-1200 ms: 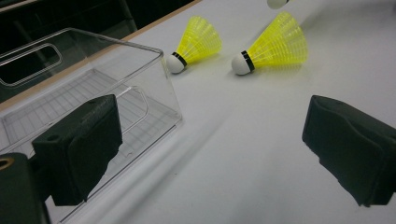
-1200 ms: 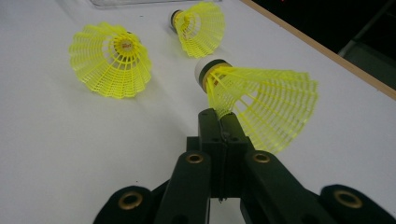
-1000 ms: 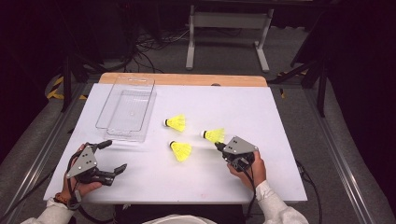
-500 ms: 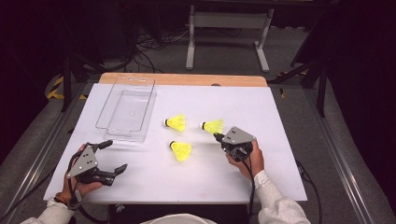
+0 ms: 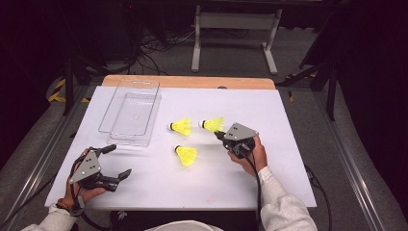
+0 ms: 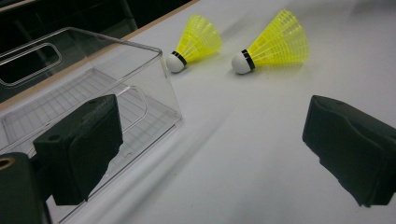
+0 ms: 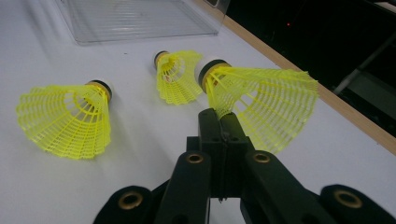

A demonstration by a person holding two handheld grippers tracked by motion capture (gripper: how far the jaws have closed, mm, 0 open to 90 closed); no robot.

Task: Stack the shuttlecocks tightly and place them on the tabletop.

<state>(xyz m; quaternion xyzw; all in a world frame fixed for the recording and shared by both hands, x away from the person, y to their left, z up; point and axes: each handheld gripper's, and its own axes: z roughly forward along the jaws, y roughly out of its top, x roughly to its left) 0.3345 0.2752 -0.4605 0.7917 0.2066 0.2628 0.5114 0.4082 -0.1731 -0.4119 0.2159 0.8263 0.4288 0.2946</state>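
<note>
A: Yellow mesh, thin and springy: the held shuttlecock (image 7: 261, 105) sits with the edge of its skirt pinched between the closed jaws of the right gripper (image 7: 219, 123). It is feather-light, I'd judge, and the lattice would crush under a hard squeeze.

B: So the skirt rim is a fair hold, though the white cork head with its black band is the stiffer part. It could swing or slip from so narrow a pinch.

A: Just beyond that shuttlecock lies a second one (image 7: 175, 77), and off to its side a third (image 7: 70, 119), both on their sides, apart from each other.

B: And the left gripper (image 5: 113, 161)?

A: Jaws spread wide, nothing between them, well apart from the held shuttlecock and just short of the clear plastic bin (image 5: 134, 113), which lies empty past all three shuttlecocks.

B: The surface (image 5: 288, 125)?

A: White, smooth, likely slick; round heads may roll. A wooden strip (image 5: 192, 82) edges its far side. Beyond it, dark floor (image 5: 159, 53), cables and a grey metal stand (image 5: 231, 29).
</note>
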